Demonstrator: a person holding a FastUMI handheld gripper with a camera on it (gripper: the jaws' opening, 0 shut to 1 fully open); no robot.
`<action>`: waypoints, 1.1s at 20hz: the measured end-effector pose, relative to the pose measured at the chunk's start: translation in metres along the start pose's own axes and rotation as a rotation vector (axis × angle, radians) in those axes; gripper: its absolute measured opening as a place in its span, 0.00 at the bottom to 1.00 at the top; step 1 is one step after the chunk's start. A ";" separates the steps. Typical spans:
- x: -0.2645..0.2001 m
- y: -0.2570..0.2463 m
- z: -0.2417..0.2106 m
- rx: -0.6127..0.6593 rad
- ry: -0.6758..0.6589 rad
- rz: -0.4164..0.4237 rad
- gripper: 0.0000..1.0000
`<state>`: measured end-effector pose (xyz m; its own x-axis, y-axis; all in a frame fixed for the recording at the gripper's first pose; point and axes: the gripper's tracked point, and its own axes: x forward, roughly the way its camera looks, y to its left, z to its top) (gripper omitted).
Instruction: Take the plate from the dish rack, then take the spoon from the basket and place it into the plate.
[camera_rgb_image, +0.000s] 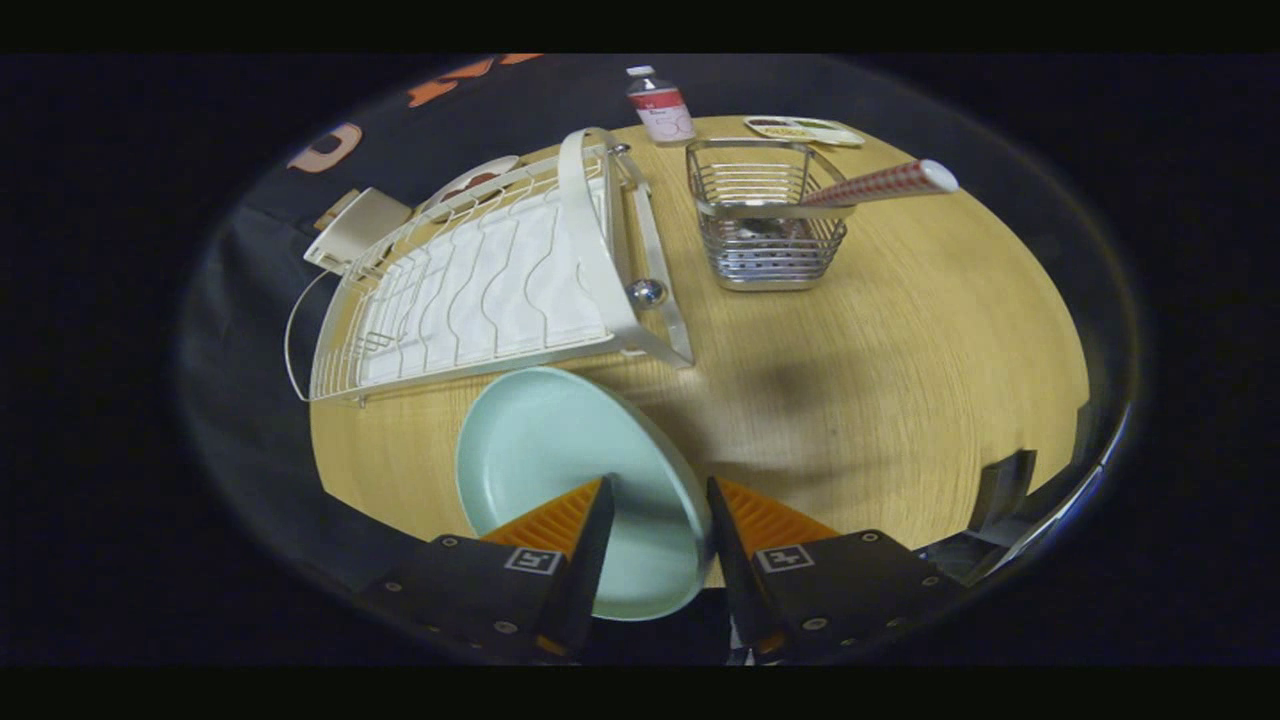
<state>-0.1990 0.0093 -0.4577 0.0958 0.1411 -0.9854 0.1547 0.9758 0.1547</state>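
The gripper (660, 505) pinches the plate's (560, 450) rim, just in front of the dish rack (480, 280). The plate looks hard, smooth and slippery, so hold its edge tight.

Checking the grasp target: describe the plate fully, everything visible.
The plate is pale mint green, round, shallow with a raised rim, and looks like matte plastic or ceramic; empty. It is out of the white dish rack, over the wooden table just below the rack. The claw straddles its right rim, jaws parted; contact can't be confirmed.
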 end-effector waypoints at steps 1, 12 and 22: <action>-0.002 -0.003 0.003 -0.007 -0.017 -0.008 0.55; -0.035 -0.033 0.063 0.039 -0.354 -0.033 0.71; -0.062 -0.062 0.122 0.093 -0.660 -0.058 0.55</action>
<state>-0.0948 -0.0799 -0.3973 0.6617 -0.0720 -0.7463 0.2587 0.9562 0.1372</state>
